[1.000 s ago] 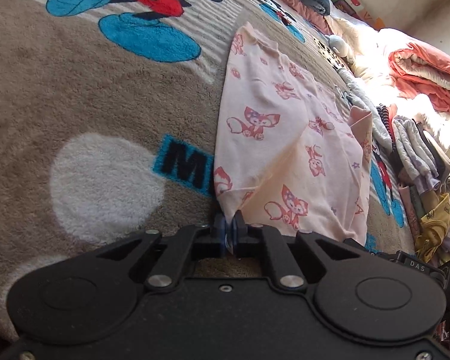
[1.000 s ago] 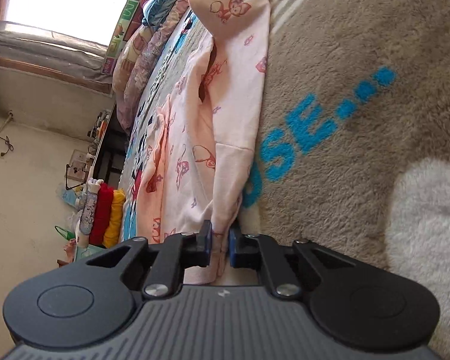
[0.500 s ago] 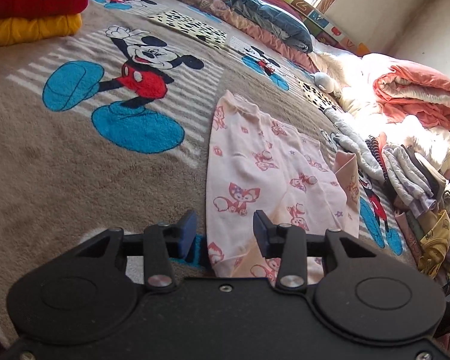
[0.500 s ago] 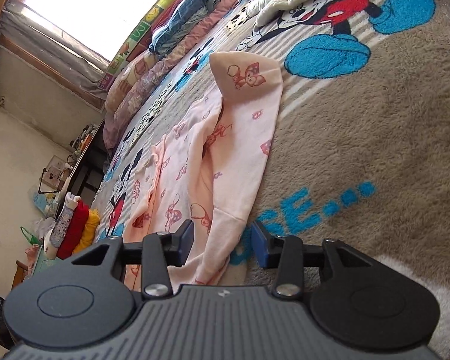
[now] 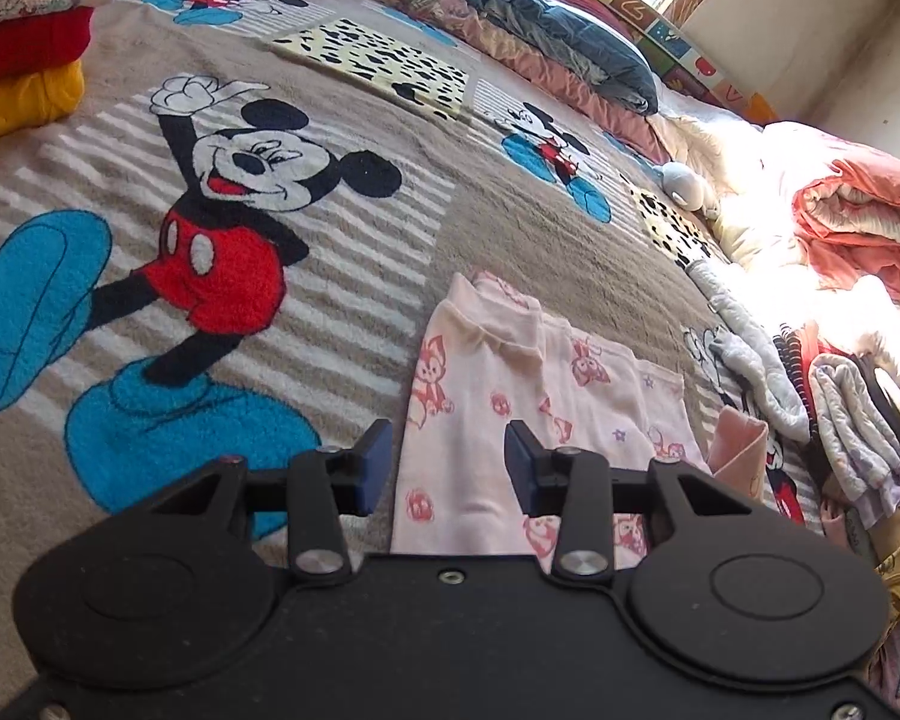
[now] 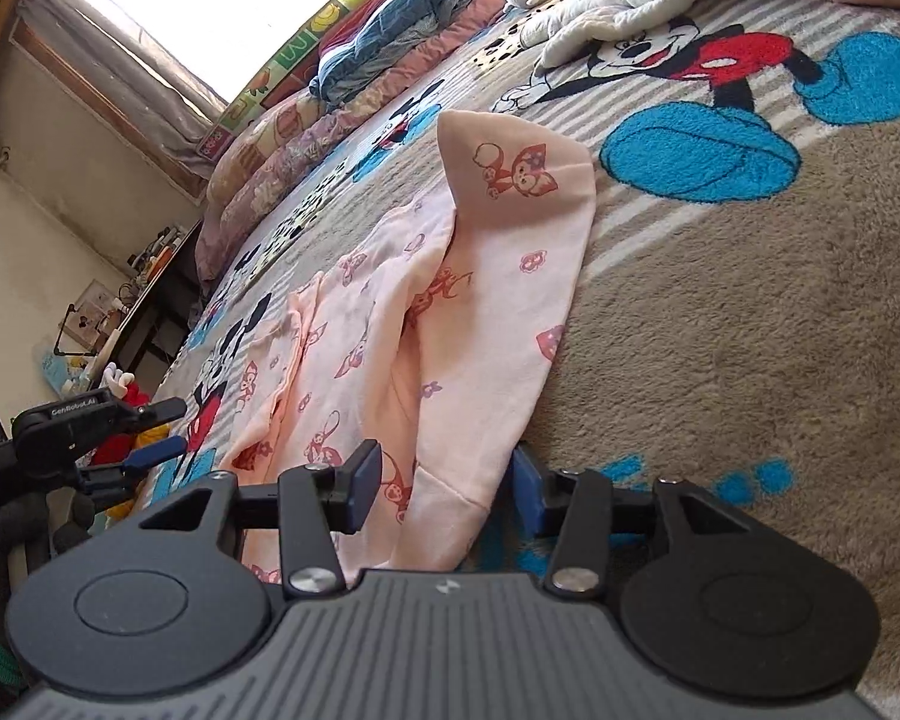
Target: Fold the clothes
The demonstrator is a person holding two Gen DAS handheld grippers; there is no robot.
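Note:
A pale pink garment with a fox print (image 5: 510, 396) lies folded lengthwise on the Mickey Mouse blanket (image 5: 228, 228). My left gripper (image 5: 447, 468) is open and lifted off the cloth, and the garment's near end shows beyond the gap with nothing gripped. In the right wrist view the same garment (image 6: 486, 300) stretches away with a folded-over sleeve on top. My right gripper (image 6: 447, 489) has its jaws opening. The garment's near hem lies between them, and the pads are clear of it. The left gripper (image 6: 162, 429) shows at that view's left edge.
Folded red and yellow clothes (image 5: 24, 60) are stacked at the far left. A heap of loose clothes (image 5: 858, 420) lies at the right edge, an orange quilt (image 5: 858, 222) behind it. Pillows and a blue quilt (image 5: 570, 42) line the far side under the window.
Both grippers were shut on the garment's near edge and have let it go. The left one has pulled back and risen, its view widening. The right jaws keep spreading.

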